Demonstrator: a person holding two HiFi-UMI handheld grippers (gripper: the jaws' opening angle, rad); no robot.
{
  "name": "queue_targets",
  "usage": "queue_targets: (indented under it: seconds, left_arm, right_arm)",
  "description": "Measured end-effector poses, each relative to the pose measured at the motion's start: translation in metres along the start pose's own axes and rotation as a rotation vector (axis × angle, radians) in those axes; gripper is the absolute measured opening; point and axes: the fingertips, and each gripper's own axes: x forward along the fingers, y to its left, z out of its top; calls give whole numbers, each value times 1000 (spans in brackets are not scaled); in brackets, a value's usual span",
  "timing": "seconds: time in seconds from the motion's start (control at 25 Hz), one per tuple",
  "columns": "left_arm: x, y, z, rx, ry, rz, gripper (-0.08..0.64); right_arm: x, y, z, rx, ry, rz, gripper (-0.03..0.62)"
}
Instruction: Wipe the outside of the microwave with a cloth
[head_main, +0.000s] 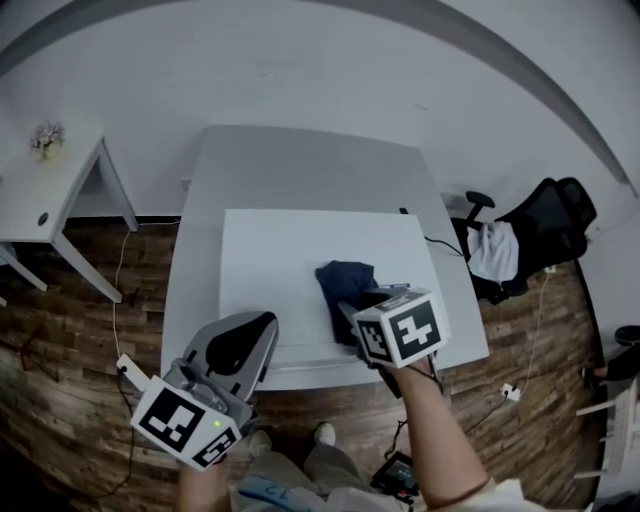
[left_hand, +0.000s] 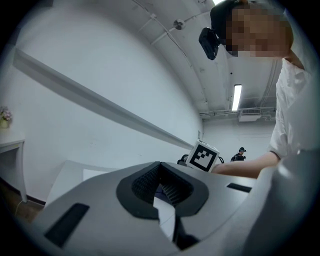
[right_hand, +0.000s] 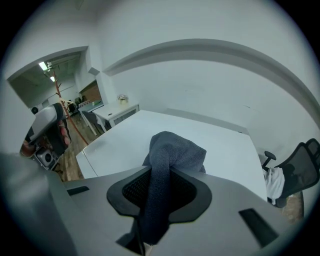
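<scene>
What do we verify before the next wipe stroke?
1. Cloth clamped in right gripper jaws: ok.
2. Cloth over microwave top: ok.
3. Cloth pressed flat against it: cannot tell.
4. Left gripper jaws together, holding nothing: ok.
5. Left gripper apart from cloth: ok.

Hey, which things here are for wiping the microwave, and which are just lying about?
For the job:
- dark blue cloth, clamped in the right tongs
- white box-shaped microwave beneath it
- left tongs, shut, empty

Lying about:
- black office chair with a white garment
- small white side table
</scene>
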Motion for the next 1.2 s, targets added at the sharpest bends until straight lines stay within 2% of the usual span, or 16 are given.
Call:
queue_targets:
  seconds: [0.52, 0.6, 0.68, 0.76, 1.0, 1.2]
  left_arm:
    - [-19, 38, 2, -18, -7, 31, 2]
    - [-21, 44, 2, -19, -4, 40, 2]
    - [-22, 49, 3, -20, -5, 49, 2]
    - [-24, 53, 4, -19, -4, 57, 2]
    - [-21, 63, 5, -12, 6, 75, 2]
    - [-8, 69, 0, 0, 30, 85, 2]
  right_arm:
    - [40, 97, 44, -128, 13, 145, 98]
    - [46, 111, 51, -119, 8, 203, 98]
    - [51, 125, 63, -70, -18, 294, 98]
    - [57, 132, 78, -35, -49, 341, 98]
    - [76, 123, 122, -66, -90, 285, 98]
    - [94, 114, 124, -151, -48, 223, 98]
